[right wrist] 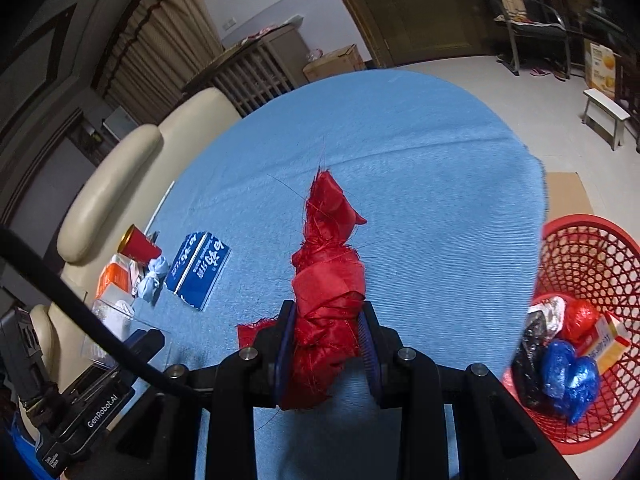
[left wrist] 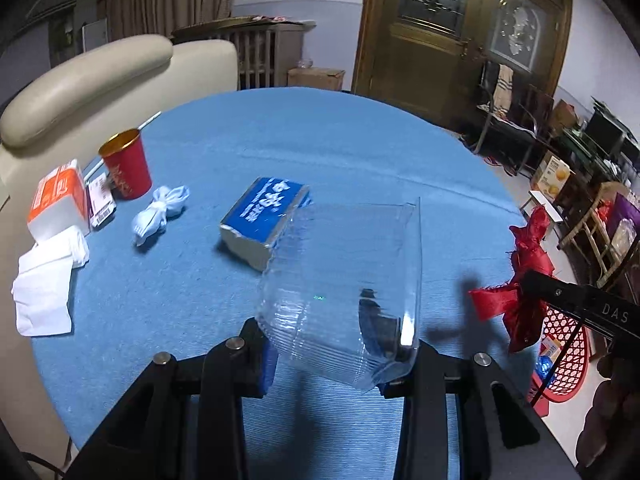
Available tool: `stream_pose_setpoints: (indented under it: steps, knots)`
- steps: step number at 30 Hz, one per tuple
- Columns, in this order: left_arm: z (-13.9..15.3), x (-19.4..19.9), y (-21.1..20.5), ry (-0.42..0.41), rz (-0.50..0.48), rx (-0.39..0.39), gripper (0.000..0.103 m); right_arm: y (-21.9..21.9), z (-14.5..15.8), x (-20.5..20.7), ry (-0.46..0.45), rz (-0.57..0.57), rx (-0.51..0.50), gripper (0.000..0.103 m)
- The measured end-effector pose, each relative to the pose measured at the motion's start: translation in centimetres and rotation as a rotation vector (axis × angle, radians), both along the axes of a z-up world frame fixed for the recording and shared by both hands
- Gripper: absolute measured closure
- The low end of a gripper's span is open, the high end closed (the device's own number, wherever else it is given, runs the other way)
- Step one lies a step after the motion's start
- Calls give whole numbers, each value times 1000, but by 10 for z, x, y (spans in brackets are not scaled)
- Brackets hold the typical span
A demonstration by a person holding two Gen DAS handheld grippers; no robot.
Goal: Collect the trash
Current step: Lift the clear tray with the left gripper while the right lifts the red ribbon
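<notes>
My left gripper is shut on a clear ribbed plastic container, held above the blue round table. My right gripper is shut on a knotted red cloth bundle, also lifted over the table; the same red cloth bundle shows at the right of the left wrist view. A red mesh basket stands on the floor beside the table's right edge, with several wrapped items in it. On the table lie a blue tissue pack, a pale blue knotted cloth, a red cup, an orange-white box and white tissues.
A cream sofa borders the table's left side. Behind the table are a radiator cover, a cardboard box and a wooden door. Chairs and boxes crowd the right wall. A small white stool stands on the floor.
</notes>
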State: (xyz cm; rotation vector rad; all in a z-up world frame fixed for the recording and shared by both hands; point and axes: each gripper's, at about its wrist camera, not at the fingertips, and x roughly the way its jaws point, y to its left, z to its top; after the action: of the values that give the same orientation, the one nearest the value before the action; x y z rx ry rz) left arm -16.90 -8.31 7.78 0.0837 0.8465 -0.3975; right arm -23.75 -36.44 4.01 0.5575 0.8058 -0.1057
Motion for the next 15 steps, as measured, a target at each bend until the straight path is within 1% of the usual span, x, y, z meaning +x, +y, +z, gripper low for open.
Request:
stream_pose_setpoints:
  steps: [6, 15]
  knots:
    - [13, -10, -11, -24, -18, 3, 64, -13, 8, -19, -38, -37, 12, 70]
    - [32, -27, -11, -72, -22, 3, 64, -21, 17, -43, -80, -62, 26, 70]
